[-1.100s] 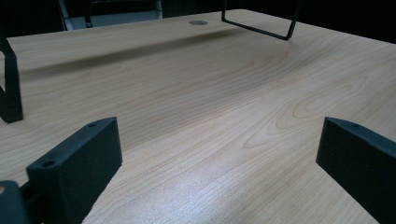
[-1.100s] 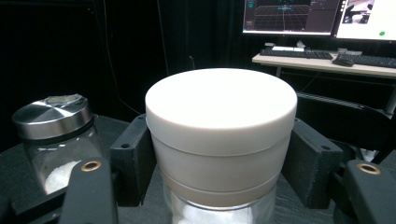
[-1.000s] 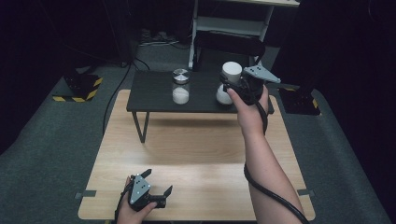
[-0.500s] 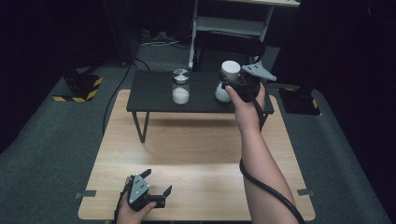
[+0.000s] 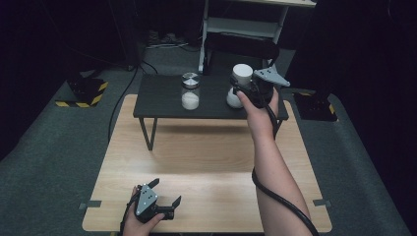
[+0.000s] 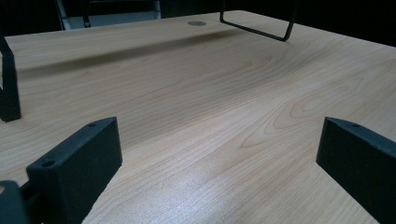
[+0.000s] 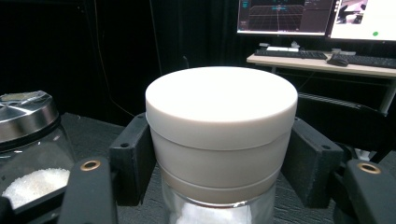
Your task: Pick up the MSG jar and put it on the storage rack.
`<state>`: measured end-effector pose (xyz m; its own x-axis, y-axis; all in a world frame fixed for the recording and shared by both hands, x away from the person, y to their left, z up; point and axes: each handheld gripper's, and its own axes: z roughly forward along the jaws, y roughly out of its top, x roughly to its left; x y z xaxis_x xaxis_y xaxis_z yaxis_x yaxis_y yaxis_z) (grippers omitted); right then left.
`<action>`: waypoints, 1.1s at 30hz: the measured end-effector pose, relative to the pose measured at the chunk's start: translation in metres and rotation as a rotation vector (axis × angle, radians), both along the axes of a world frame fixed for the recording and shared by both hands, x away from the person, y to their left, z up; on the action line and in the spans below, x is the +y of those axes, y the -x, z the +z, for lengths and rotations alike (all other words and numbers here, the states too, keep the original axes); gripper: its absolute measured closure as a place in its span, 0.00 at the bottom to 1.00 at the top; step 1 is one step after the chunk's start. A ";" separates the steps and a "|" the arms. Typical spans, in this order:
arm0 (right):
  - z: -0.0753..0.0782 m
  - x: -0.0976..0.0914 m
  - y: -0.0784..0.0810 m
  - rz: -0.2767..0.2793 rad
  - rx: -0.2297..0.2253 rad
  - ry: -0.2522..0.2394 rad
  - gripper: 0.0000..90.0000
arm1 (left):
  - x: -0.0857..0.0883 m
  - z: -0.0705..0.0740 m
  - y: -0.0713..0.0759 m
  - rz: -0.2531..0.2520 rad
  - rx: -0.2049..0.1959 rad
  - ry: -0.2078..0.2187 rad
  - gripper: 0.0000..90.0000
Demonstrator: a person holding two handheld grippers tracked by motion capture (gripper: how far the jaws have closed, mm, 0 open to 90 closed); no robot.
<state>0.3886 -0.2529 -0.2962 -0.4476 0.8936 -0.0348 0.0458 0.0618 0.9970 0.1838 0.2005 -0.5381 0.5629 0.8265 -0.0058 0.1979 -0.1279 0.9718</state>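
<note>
From down at tabletop level, the left gripper [image 6: 219, 172] holds its two black jaws wide apart, one rising at seven o'clock, the other at four o'clock, with nothing between them but bare wood. The pale wooden table [image 6: 210, 93] stretches away toward twelve o'clock, its grain catching a soft sheen. A thin black metal leg loop [image 6: 261, 29] stands on it near one o'clock, and another dark leg [image 6: 8, 93] stands at nine o'clock.

On the small black raised table [image 5: 162, 98], a metal-lidded glass jar of white grains [image 5: 190, 91] stands at nine o'clock of the white-lidded glass jar [image 5: 240, 84], well apart, leaving a passable gap. The light wooden table [image 5: 206, 162] below lies open around the left hand-held gripper [image 5: 164, 199].
</note>
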 end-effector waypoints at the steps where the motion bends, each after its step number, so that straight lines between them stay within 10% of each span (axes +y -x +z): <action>1: 0.000 0.000 0.000 0.000 0.000 0.000 0.37 | 0.000 0.000 0.000 0.000 0.001 0.000 0.01; 12: 0.003 -0.001 -0.001 0.004 0.015 -0.003 0.36 | 0.000 0.000 0.000 0.001 -0.001 0.001 0.01; 26: 0.002 0.000 0.001 -0.001 0.008 -0.024 0.00 | 0.000 0.000 0.000 0.000 -0.002 0.000 0.01; 33: -0.003 -0.005 0.006 0.021 -0.014 -0.037 0.00 | 0.000 0.000 0.000 -0.002 0.001 0.000 0.01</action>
